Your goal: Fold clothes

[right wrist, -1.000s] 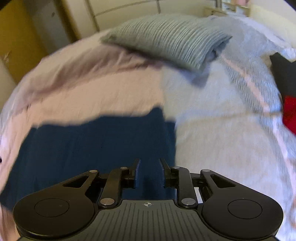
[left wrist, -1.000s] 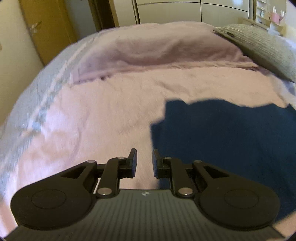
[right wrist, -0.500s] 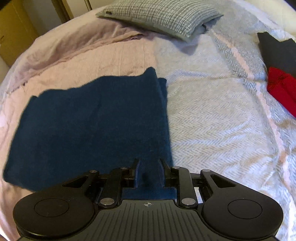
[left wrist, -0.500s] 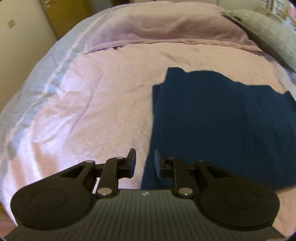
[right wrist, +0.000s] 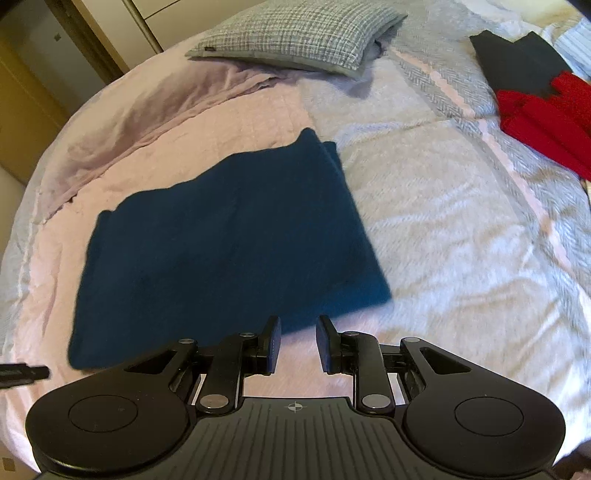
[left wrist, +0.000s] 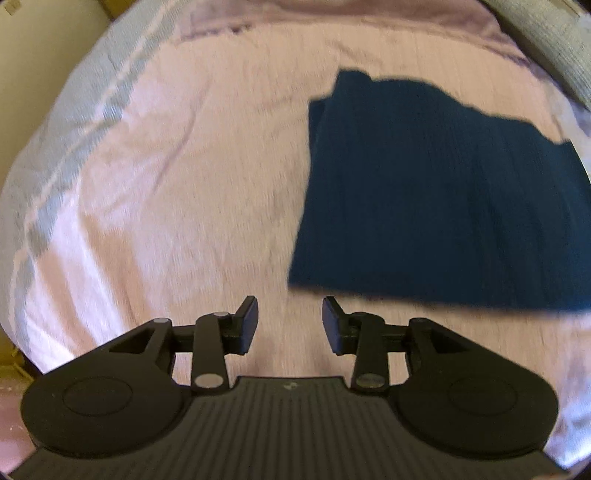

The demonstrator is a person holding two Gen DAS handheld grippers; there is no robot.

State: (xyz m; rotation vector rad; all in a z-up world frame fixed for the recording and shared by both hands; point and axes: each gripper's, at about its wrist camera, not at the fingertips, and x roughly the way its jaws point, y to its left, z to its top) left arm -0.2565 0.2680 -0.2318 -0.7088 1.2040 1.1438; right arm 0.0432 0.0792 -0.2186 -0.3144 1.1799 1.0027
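Note:
A dark blue garment [left wrist: 443, 206] lies folded flat in a rough rectangle on the pink bedspread [left wrist: 177, 192]. My left gripper [left wrist: 289, 308] hangs above the bedspread just off the garment's near left corner. Its jaws are opening and nothing is between them. In the right wrist view the same garment [right wrist: 229, 229] spreads ahead and to the left. My right gripper [right wrist: 298, 326] hovers over its near right edge, jaws a little apart and empty. Neither gripper touches the cloth.
A grey checked pillow [right wrist: 295, 33] rests at the head of the bed. A red garment [right wrist: 546, 114] and a black one [right wrist: 517, 62] lie at the far right on the grey herringbone cover [right wrist: 461, 221]. A crumpled pink sheet [right wrist: 147, 107] sits behind the blue garment.
Both grippers have risen and drawn back from the blue garment, so more of it shows. The left jaws have widened. The right jaws keep the same gap.

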